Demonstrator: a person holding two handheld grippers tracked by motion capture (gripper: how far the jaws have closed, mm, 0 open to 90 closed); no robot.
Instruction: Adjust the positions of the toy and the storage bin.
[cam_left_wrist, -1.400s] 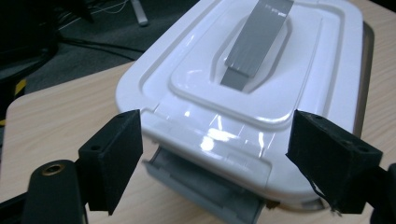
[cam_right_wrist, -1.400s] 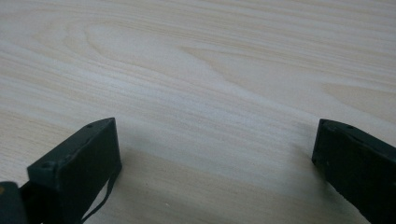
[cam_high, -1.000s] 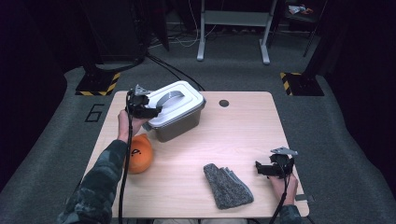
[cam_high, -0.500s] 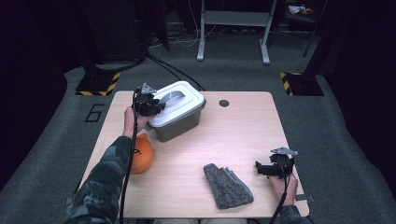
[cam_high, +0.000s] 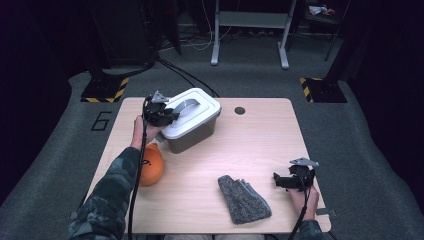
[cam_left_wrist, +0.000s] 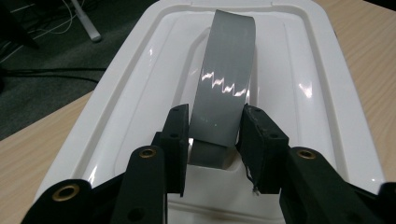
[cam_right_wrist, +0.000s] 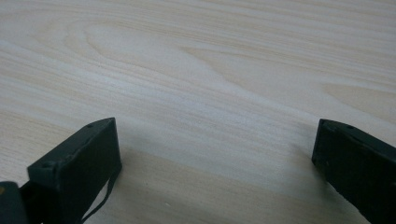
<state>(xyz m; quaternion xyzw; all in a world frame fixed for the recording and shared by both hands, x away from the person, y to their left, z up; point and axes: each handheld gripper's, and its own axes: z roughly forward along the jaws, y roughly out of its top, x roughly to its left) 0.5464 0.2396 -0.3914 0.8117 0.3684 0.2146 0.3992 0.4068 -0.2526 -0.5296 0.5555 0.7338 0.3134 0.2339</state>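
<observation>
A grey storage box (cam_high: 192, 137) with a white lid (cam_high: 200, 116) stands at the table's back left. The lid carries an arched grey handle (cam_high: 183, 106). My left gripper (cam_high: 167, 116) reaches in from the left, and its jaws have just been closing with that handle between them. In the left gripper view both pads press the sides of the grey handle (cam_left_wrist: 226, 88), so the left gripper (cam_left_wrist: 215, 123) is shut on it. Near the front right corner, my right gripper (cam_high: 280, 181) hovers low, its jaws wide open over bare wood (cam_right_wrist: 215, 135).
An orange ball (cam_high: 150, 165) lies beside the person's left forearm, in front of the box. A grey folded cloth (cam_high: 243, 199) lies at the front centre of the wooden table (cam_high: 260, 135). A small dark round hole (cam_high: 239, 110) marks the back. Dark floor surrounds the table.
The left gripper has edged right onto the lid's handle and its jaws have closed around it. The right gripper, ball and cloth have stayed put.
</observation>
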